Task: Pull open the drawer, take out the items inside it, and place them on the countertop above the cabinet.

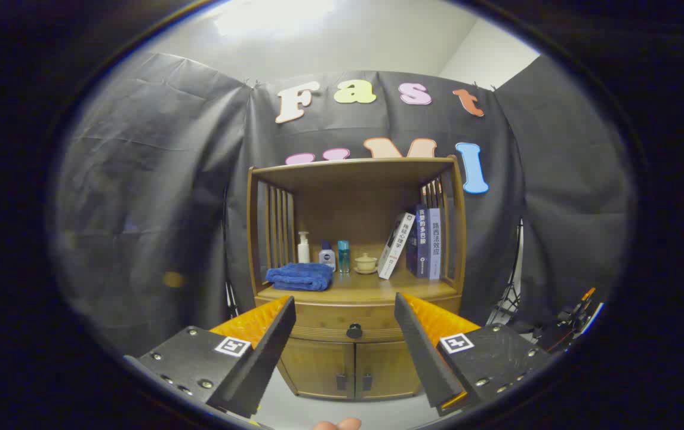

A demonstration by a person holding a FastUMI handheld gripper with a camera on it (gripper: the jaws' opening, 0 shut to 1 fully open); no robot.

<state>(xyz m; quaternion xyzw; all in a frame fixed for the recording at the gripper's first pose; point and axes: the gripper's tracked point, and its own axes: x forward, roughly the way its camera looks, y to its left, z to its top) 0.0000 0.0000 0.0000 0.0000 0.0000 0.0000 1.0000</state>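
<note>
A wooden cabinet (357,358) stands against the booth wall, some way beyond my fingers. Its drawer (324,322) is closed, with a dark round knob (354,331) at its middle. Above the drawer lies the countertop (372,291), roofed by a shelf frame. My gripper (345,307) is open, nothing between its fingers; the knob shows in the gap between them, farther off. The drawer's contents are hidden.
On the countertop lie a folded blue towel (299,276), a white pump bottle (304,247), two small bottles (336,255), a lidded cup (366,263) and several books (416,243) at the right. Two cupboard doors (351,369) sit below the drawer. A tripod (506,307) stands right of the cabinet.
</note>
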